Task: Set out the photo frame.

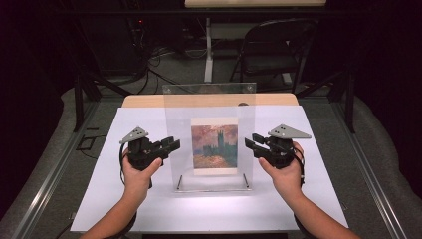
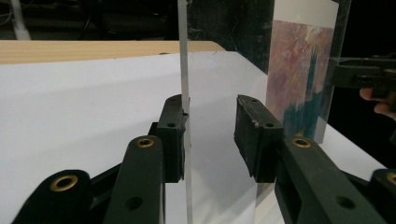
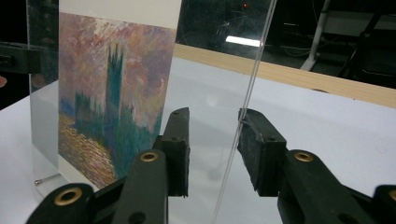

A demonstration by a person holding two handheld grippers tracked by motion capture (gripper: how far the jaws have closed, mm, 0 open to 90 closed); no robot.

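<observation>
Between both part-open, empty tongs (image 1: 171, 145) (image 1: 250, 143) stands a clear acrylic frame (image 1: 209, 99) with a painted print (image 1: 214, 146).

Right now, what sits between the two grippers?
In the high view, the clear acrylic frame with its painting print stands between the left gripper and right gripper.

Overhead light is falling brightly on the white worktop (image 1: 149, 209) while the room behind is staying dim, glare is streaking the clear acrylic frame (image 3: 243, 41), and the near claws are showing slightly soft.
</observation>
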